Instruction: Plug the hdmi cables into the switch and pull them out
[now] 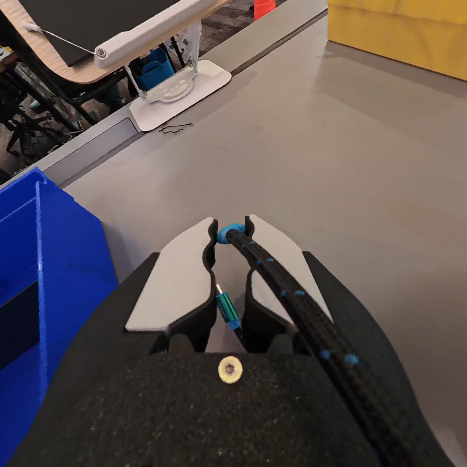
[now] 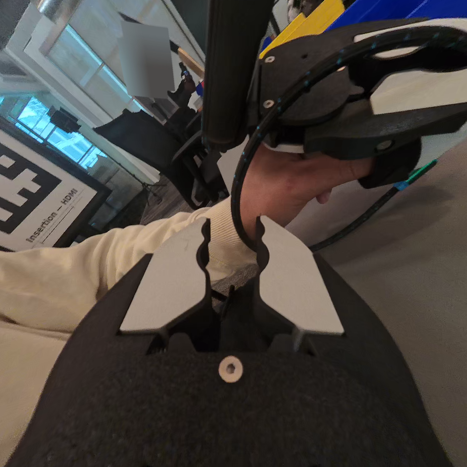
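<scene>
My left gripper is shut on the blue collar of a black braided HDMI cable, which runs back over its right finger. A second cable end with a green metal connector lies on the grey table under the fingers. In the right wrist view my right gripper is open, and the held cable's loop drops into the gap beside its right finger. The green connector shows below the left gripper's black body. No switch is in view.
A blue bin stands close at the left. A white stand base sits at the table's far edge and a yellow box at the far right. A hand and cream sleeve cross before the right gripper. Left tips to right tips: about 20 cm.
</scene>
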